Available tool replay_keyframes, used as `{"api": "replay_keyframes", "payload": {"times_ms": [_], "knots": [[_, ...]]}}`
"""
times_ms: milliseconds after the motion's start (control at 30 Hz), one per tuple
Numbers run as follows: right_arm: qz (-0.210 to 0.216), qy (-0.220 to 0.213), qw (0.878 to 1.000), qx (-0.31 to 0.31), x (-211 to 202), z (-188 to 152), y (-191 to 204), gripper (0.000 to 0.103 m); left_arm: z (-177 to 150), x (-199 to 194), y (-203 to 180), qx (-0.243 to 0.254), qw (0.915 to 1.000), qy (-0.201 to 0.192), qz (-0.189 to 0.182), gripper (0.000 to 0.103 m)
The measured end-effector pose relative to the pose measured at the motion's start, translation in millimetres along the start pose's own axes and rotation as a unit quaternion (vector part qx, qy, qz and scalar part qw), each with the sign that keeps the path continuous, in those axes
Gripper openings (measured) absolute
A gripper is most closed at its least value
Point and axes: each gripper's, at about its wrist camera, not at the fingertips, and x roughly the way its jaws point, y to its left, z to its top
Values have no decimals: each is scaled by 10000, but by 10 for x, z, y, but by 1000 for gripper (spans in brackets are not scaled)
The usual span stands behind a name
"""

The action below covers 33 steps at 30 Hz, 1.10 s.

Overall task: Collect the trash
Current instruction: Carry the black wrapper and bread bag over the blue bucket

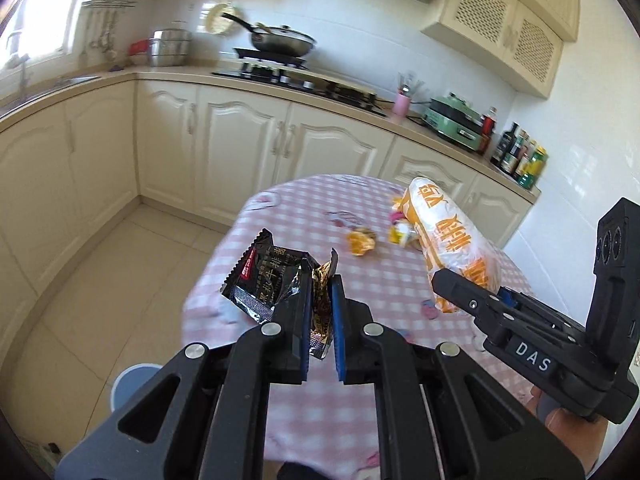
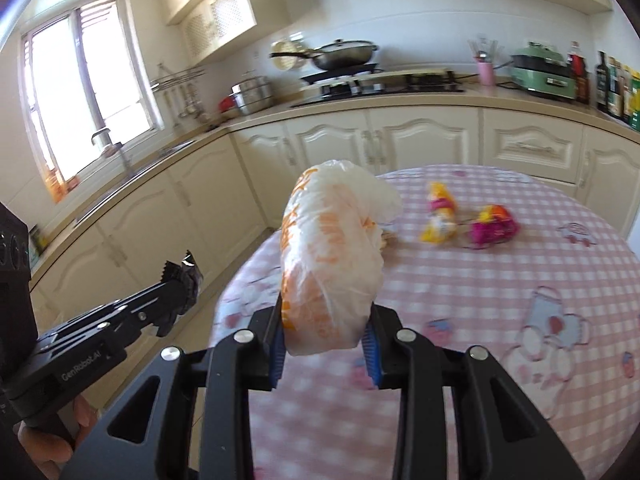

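Observation:
My left gripper (image 1: 321, 286) is shut on a crumpled black sauce wrapper (image 1: 266, 278) with gold lining, held above the near left edge of the round table (image 1: 360, 400). The white and orange plastic bag (image 2: 328, 264) is lifted off the table, and my right gripper (image 2: 326, 320) is shut on its lower end. From the left wrist view that bag (image 1: 456, 240) and the right gripper (image 1: 476, 292) show at the right. Small yellow and pink wrappers (image 2: 440, 216) (image 2: 492, 222) lie further back on the pink checked cloth.
Cream cabinets (image 1: 240, 140) and a counter with a hob, a wok (image 1: 280, 38), pots, a green appliance (image 1: 456, 120) and bottles run behind the table. A sink and window sit at the left. Tiled floor (image 1: 132, 272) lies left of the table, with a round blue-grey thing (image 1: 132, 380) below.

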Motion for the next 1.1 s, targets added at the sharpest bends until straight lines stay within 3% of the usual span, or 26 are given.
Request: {"api": "replay_keyframes", "payload": {"times_ms": [200, 467, 700, 967, 1000, 1100], "knots": [[578, 336, 9969, -406, 319, -160, 819, 31, -183, -256, 713, -457, 9973, -52, 565, 8], [1035, 959, 9858, -910, 882, -590, 1687, 31, -573, -314, 1578, -1163, 9870, 176, 1092, 8], [1124, 1583, 9736, -1200, 1463, -1003, 2113, 31, -889, -80, 2069, -1618, 9767, 568, 1291, 8], [919, 2042, 9668, -1234, 2009, -1322, 2146, 31, -1124, 333, 2506, -1973, 9656, 1008, 1359, 11], [892, 2075, 9663, -1239, 2060, -1342, 2146, 31, -1132, 384, 2555, -2011, 9643, 1004, 1398, 14], [828, 2158, 9645, -1281, 2194, -1400, 2149, 31, -1210, 461, 2655, -2224, 9587, 1037, 1441, 45]]}}
